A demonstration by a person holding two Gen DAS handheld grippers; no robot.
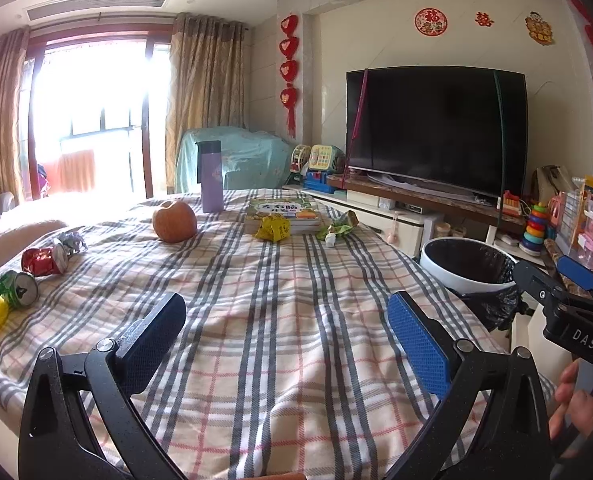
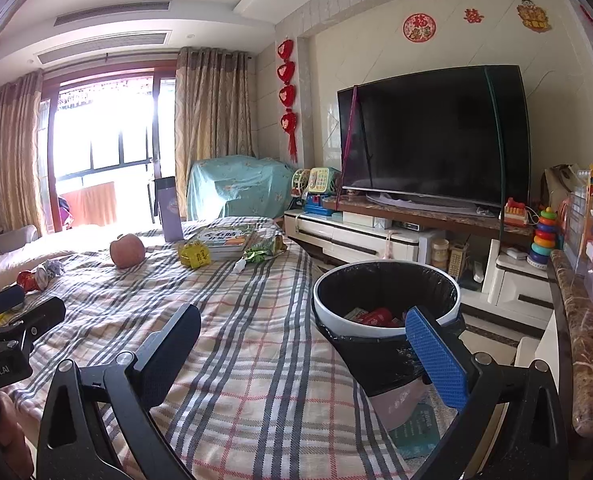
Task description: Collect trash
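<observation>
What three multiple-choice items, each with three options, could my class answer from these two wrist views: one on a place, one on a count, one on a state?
1. Where does the yellow wrapper lie?
A. In the bin
B. Against the books
C. Under the apple

2. How many crushed cans lie at the table's left edge?
A. Two
B. Four
C. None

3. How does the right gripper stand?
A. Shut on a can
B. Shut on nothing
C. Open

Answers: 1 B, it rests at the books' front edge. 2 A, one red can and one green can. 3 C, the pads are wide apart, nothing between.
</observation>
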